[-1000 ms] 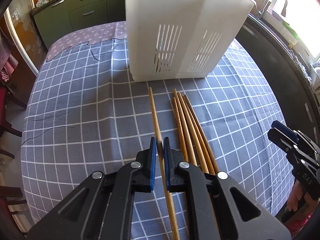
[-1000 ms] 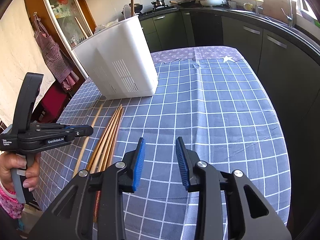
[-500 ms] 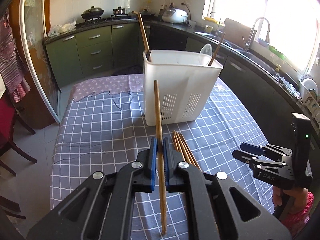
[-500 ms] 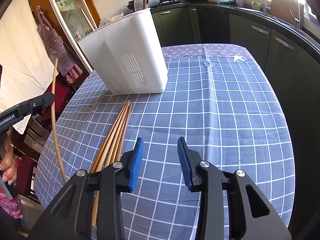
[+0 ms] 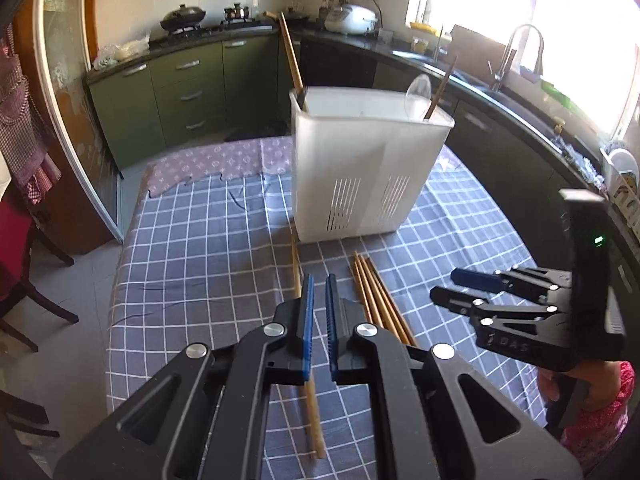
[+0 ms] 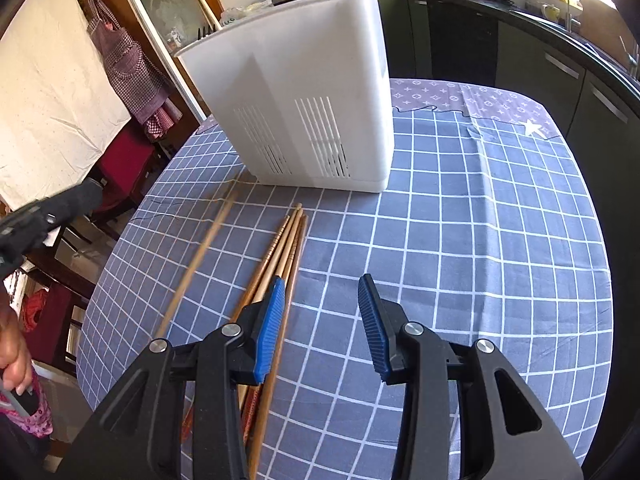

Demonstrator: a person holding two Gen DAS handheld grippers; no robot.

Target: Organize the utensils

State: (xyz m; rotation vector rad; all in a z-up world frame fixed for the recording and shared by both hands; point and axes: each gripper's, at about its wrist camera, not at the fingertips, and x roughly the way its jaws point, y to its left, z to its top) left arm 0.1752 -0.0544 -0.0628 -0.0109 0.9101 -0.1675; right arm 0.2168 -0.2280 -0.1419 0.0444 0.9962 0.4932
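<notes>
Left gripper (image 5: 317, 312) pressed together on nothing, lower centre; loose chopstick (image 5: 314, 420) just beside its left pad. Right gripper (image 6: 320, 320) spread above chopstick bundle (image 6: 284, 240); white holder (image 6: 304, 100) upper centre.

Blown-out window glare (image 5: 560, 32) — fisheye-bent edges, sharp

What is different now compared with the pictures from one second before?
The left gripper rose with the single long wooden chopstick, which has since left its jaws and is now beside them, down by the checked tablecloth. The white plastic utensil holder and the bundle of wooden chopsticks stayed put.
</notes>
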